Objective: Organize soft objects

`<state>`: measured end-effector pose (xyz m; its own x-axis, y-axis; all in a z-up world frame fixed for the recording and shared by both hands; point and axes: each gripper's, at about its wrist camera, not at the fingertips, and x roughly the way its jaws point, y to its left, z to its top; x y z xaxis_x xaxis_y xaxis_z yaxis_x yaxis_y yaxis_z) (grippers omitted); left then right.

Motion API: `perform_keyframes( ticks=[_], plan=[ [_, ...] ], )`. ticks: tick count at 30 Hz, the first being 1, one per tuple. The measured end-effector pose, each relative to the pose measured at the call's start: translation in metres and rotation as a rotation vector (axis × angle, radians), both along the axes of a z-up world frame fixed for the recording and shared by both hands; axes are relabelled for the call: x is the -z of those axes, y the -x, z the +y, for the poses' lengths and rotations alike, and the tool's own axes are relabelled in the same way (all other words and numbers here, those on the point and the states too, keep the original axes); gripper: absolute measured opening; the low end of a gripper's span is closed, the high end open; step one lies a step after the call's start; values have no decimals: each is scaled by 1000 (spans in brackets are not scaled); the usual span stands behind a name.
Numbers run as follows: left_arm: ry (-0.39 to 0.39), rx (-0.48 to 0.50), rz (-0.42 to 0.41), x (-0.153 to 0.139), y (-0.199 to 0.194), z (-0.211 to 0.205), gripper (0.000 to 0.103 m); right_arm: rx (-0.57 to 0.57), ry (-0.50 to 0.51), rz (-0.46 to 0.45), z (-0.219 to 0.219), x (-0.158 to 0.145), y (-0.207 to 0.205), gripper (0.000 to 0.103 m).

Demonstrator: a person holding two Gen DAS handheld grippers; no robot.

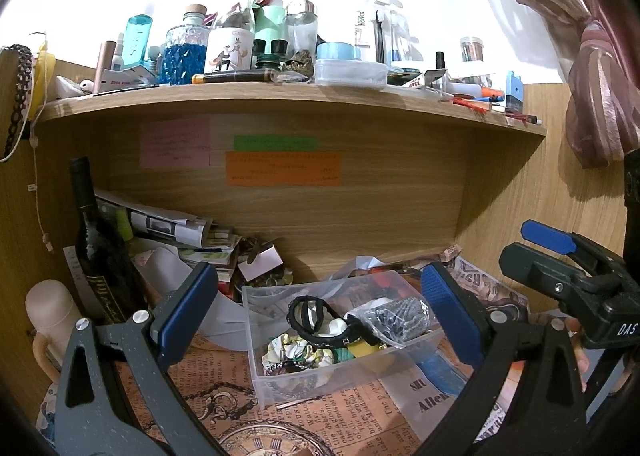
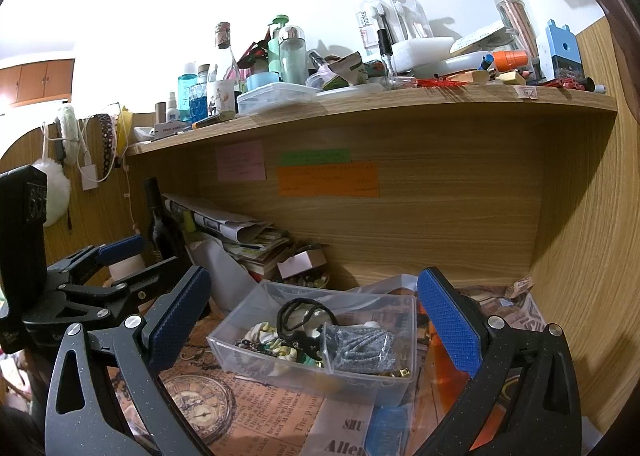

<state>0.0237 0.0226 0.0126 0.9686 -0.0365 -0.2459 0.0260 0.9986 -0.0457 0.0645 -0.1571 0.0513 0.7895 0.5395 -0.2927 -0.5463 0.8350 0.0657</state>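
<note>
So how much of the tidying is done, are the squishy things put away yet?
Some soft things, like the black hair tie and a scrunchie, already lie in the clear box. The left gripper and right gripper are both open and empty. Whether more remains, I can't tell.

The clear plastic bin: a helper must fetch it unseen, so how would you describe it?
Under the wooden shelf, on the newspaper-print desk cover, sits the clear plastic bin. It alone is see-through, holding hair ties and a bagged grey item.
</note>
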Motion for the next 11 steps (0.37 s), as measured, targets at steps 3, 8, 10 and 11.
perform_keyframes(
  ticks=[3, 8, 10, 11],
  plan=[
    [0, 8, 0, 0, 0, 0, 103, -2, -1, 4, 0, 0, 0, 103],
    [1, 6, 0, 0, 0, -1, 103, -5, 3, 10, 1, 2, -2, 103],
    [5, 7, 2, 0, 0, 0, 103, -7, 4, 12, 1, 3, -3, 103],
    [7, 7, 5, 0, -1, 0, 103, -7, 5, 14, 1, 4, -4, 103]
  ],
)
